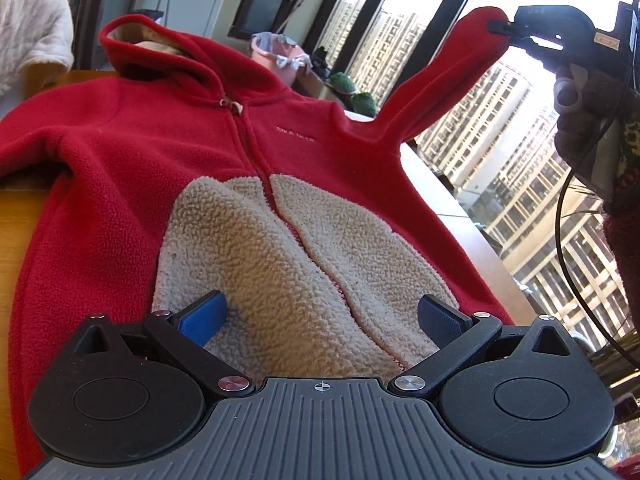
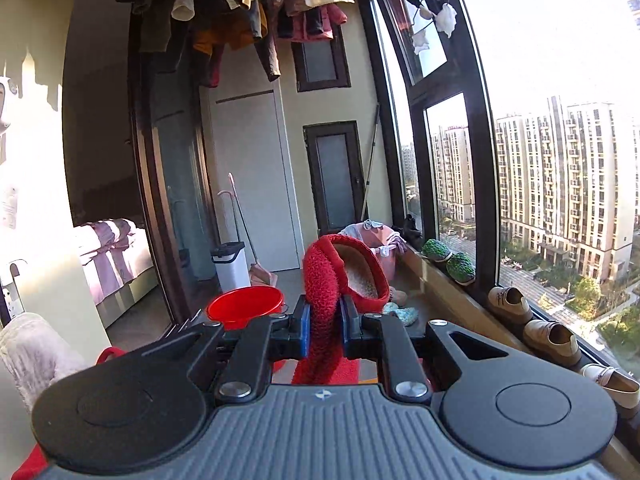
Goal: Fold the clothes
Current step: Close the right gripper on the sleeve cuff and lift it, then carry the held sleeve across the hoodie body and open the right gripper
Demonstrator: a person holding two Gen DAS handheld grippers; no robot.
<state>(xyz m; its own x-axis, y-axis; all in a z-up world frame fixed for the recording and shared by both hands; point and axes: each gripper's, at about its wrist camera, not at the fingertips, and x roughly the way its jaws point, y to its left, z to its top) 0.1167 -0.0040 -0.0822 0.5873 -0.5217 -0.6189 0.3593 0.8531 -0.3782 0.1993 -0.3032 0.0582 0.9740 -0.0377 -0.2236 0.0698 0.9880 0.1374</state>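
While the red fleece hoodie (image 1: 168, 152) lies face-up on the wooden table (image 1: 16, 240), the right gripper (image 2: 323, 322), pinching the sleeve cuff (image 2: 320, 280), holds it above the hoodie's right side, apparently ready to fold inward, as the left gripper (image 1: 320, 316) hovers spread over its hem.

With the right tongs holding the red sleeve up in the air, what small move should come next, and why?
Probably carry the sleeve inward across the jacket's chest and lay it down. The right tongs are shut on its cuff, lifted clear of the table, while the left tongs stand open over the turned-up hem, so the sleeve fold looks next.
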